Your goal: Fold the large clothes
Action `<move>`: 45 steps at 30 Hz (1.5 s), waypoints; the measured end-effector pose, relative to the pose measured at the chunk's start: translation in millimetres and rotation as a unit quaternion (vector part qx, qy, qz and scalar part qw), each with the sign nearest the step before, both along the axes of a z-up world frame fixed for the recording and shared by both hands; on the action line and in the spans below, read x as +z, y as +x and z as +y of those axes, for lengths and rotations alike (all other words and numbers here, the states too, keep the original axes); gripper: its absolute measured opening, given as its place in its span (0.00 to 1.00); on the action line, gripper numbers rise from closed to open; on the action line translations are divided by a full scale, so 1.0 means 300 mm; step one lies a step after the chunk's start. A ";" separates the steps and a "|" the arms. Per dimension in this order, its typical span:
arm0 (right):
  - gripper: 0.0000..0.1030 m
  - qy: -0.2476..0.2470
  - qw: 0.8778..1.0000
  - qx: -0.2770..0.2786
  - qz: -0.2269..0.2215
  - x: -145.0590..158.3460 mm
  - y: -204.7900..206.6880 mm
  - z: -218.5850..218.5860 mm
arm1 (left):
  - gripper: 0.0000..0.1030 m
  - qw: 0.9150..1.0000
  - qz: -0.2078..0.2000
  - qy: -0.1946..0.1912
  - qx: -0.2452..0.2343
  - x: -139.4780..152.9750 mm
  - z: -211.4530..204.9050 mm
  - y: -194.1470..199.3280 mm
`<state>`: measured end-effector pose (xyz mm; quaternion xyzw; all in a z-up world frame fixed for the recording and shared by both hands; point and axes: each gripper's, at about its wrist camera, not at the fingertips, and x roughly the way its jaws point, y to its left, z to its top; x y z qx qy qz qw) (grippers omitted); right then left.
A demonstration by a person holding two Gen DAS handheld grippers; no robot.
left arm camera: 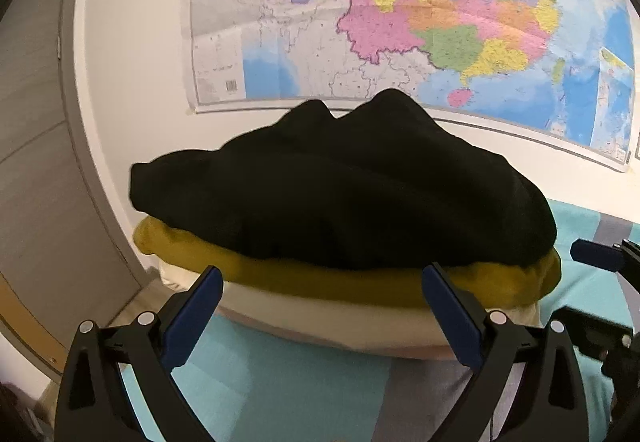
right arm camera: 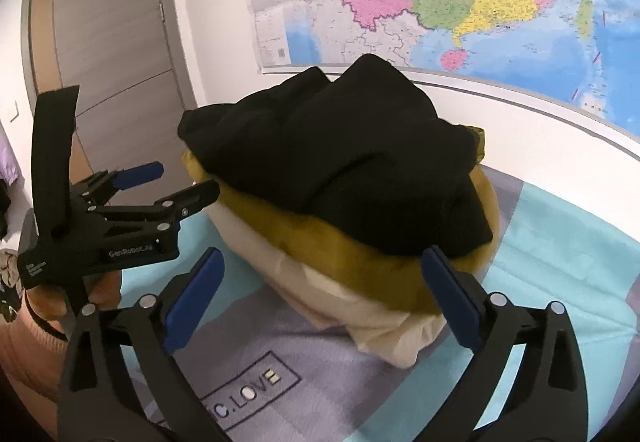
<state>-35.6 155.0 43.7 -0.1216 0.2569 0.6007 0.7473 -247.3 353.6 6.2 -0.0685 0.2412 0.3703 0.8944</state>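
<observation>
Clothes sit in a stack on the bed (right arm camera: 560, 242), pushed up against the white wall under a big map (left arm camera: 400, 2): a black garment (left arm camera: 340, 194) on top, a mustard garment (left arm camera: 340, 282) under it, and a cream garment (right arm camera: 380, 322) at the bottom. My guess is the pile is parked by the wall to leave the teal and grey bedspread free as a folding surface.

Both tools look empty. The left hand-held gripper (left arm camera: 322, 306) has its blue pads spread wide in front of the stack's near edge, touching nothing that I can see. The right hand-held gripper (right arm camera: 320, 290) is spread wide too, with the corner of the pile framed between its pads but not pinched. The black garment looks bundled rather than neatly folded, so it is probably the piece to pick up next.

Much is hidden. The black fabric shows almost no detail, so sleeves, collar or hem cannot be made out. The pile's far side is out of sight. In the right wrist view a hand (right arm camera: 106, 288) grips the left tool's handle, mostly covered by it; a door (right arm camera: 112, 42) stands behind it.
</observation>
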 end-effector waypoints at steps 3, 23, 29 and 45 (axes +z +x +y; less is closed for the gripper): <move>0.94 -0.003 1.000 -0.005 -0.003 -0.010 -0.025 -0.030 | 0.93 1.000 0.004 -0.016 -0.005 -0.005 -0.027 -0.022; 0.94 0.016 1.000 -0.013 -0.004 -0.014 -0.105 -0.178 | 0.93 0.999 0.000 -0.044 0.010 -0.024 -0.166 -0.110; 0.94 0.020 1.000 -0.018 -0.001 -0.012 -0.107 -0.204 | 0.93 0.999 -0.003 -0.044 0.004 -0.020 -0.193 -0.120; 0.94 0.025 1.000 -0.018 0.002 -0.013 -0.136 -0.249 | 0.93 0.999 -0.006 -0.040 -0.007 -0.018 -0.246 -0.155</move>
